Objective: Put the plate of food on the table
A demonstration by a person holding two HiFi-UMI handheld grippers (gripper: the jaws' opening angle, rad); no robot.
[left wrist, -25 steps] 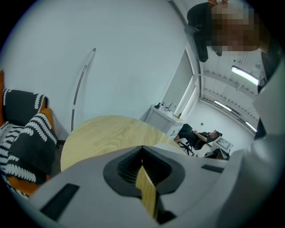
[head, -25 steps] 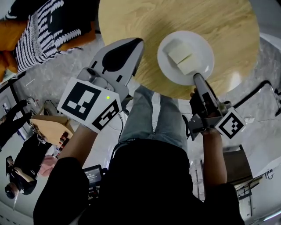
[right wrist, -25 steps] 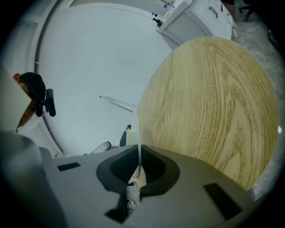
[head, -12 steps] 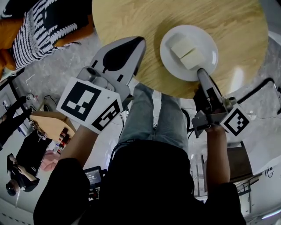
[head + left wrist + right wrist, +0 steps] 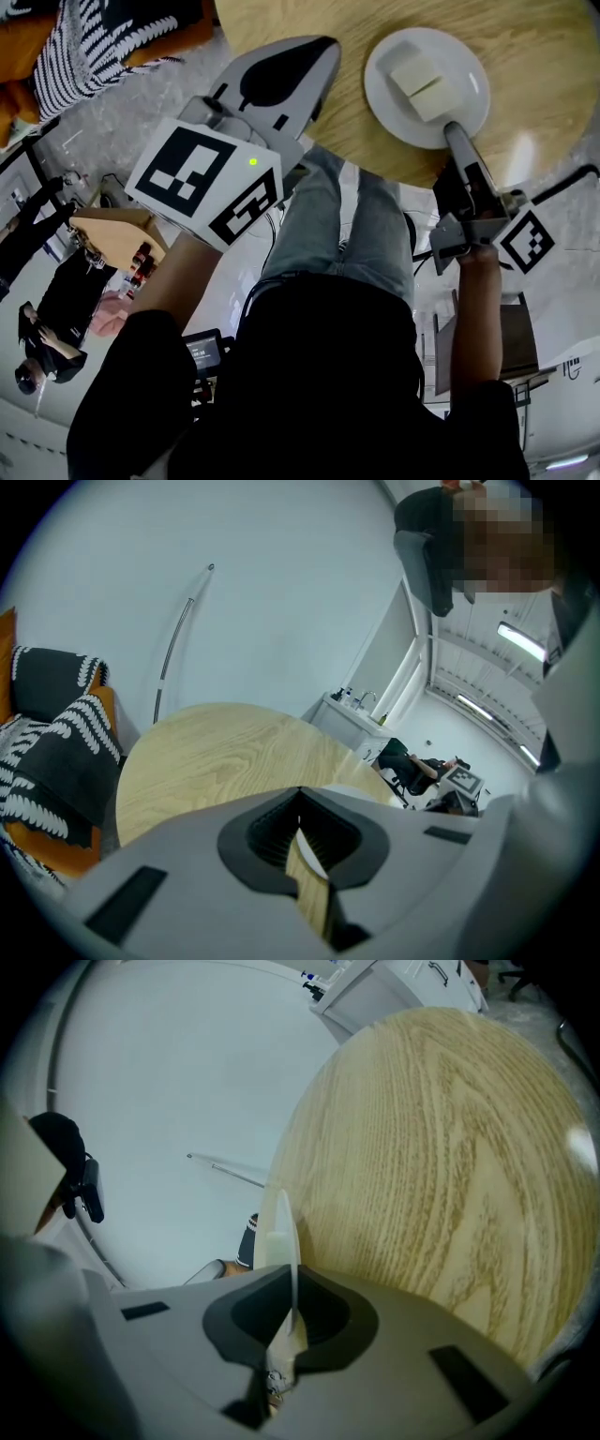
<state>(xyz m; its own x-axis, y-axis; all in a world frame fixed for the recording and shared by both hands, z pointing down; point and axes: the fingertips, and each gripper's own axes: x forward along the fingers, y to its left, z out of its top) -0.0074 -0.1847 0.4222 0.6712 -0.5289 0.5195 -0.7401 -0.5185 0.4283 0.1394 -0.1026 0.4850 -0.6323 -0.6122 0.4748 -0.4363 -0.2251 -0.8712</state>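
A white plate [image 5: 469, 94] with two pale blocks of food [image 5: 424, 82] sits over the near edge of the round wooden table [image 5: 534, 37]; whether it rests on the wood I cannot tell. My right gripper [image 5: 453, 133] is shut on the plate's near rim. In the right gripper view the plate [image 5: 281, 1232] shows edge-on between the pads of the right gripper [image 5: 286, 1312], beside the table [image 5: 450, 1166]. My left gripper [image 5: 323, 47] hangs at the table's near-left edge, shut and holding nothing. Its own view shows the left gripper [image 5: 302, 803] before the table [image 5: 216, 752].
An orange sofa with black-and-white cushions [image 5: 94, 37] stands at the upper left. A wooden box [image 5: 117, 239] and a person [image 5: 47, 309] are on the floor at the left. The wearer's legs in jeans [image 5: 347, 234] are below the table's edge. A dark chair [image 5: 511, 352] stands at lower right.
The head view has shifted, so the table and plate sit higher and further right in the picture. Relative to the table, the plate and both grippers have kept their places.
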